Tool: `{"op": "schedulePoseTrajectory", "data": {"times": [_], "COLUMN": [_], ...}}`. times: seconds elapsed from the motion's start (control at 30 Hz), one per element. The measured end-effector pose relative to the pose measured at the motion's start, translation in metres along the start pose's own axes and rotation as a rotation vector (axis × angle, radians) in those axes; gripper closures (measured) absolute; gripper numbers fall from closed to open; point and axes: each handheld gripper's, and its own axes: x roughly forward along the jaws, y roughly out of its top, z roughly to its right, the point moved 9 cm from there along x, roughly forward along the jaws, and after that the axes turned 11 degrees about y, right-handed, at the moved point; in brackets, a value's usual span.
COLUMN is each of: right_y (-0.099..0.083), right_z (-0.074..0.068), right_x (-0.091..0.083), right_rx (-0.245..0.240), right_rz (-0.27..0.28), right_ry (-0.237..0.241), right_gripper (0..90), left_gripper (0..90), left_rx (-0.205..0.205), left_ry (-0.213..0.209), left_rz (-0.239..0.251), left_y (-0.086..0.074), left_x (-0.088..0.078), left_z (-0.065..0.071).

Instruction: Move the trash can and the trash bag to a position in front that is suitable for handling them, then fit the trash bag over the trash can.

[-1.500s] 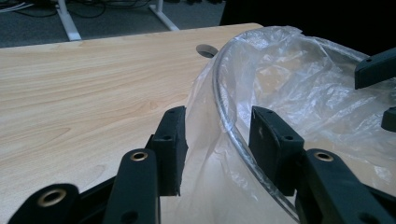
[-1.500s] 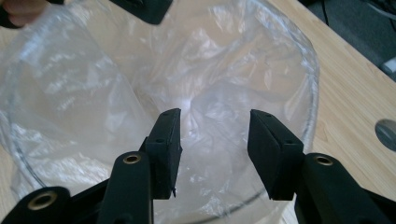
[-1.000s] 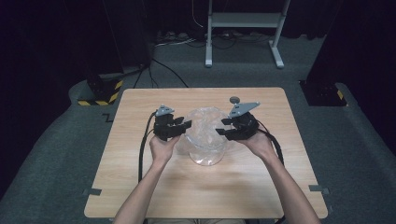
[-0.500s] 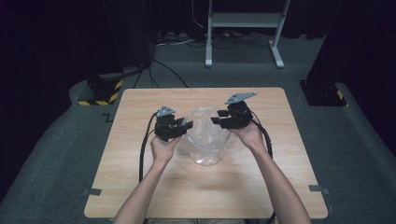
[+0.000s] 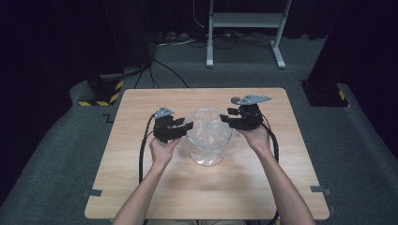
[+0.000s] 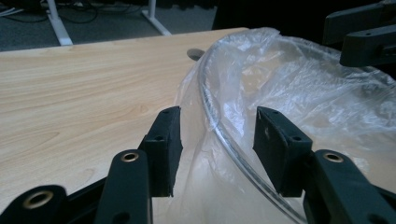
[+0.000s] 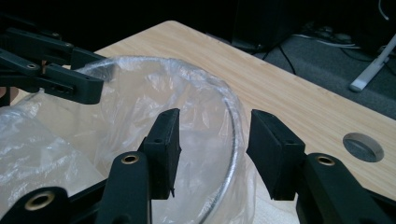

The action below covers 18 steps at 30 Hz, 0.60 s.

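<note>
Jaws of the left gripper [image 6: 215, 140] have just widened, straddling the bag-lined bowl [image 5: 209, 136] rim mid-desk [image 5: 141, 187] without pinching, like the open right gripper [image 7: 212, 144] opposite, so the liner sits loose.

A clear bowl [image 5: 206, 145] stands upright near the middle of the counter [image 5: 141, 197], lined with a thin, see-through plastic bag [image 5: 209, 126] — crinkled, glossy, and draped over the rim. In the left gripper view the film [image 6: 289, 88] spills down the outside of the wall past the curved rim [image 6: 219, 126]; in the right gripper view the bag [image 7: 140, 102] billows inside the bowl and folds over its rim [image 7: 233, 135] — loose, not pulled flat.
</note>
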Motion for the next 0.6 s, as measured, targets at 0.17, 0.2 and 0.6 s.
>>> {"op": "schedulePoseTrajectory", "data": {"times": [0.17, 0.2, 0.6], "right_y": [-0.0058, -0.0070, -0.0056], "right_z": [0.0001, 0.0006, -0.0003], "right_x": [0.0007, 0.0004, -0.0079], "right_rx": [-0.006, -0.002, 0.008], "right_rz": [-0.014, -0.008, 0.051], "right_ry": [-0.019, -0.017, -0.036], "right_gripper": [55.9, 56.2, 59.7], "left_gripper": [49.2, 49.2, 48.9], "left_rx": [-0.003, -0.005, -0.003], "left_ry": [-0.009, -0.010, -0.013], "left_rz": [0.006, 0.011, 0.009], "left_y": [-0.0005, -0.0006, -0.0026], "left_x": [-0.0051, -0.0059, -0.0071], "left_z": [-0.0015, -0.0013, 0.0002]}}
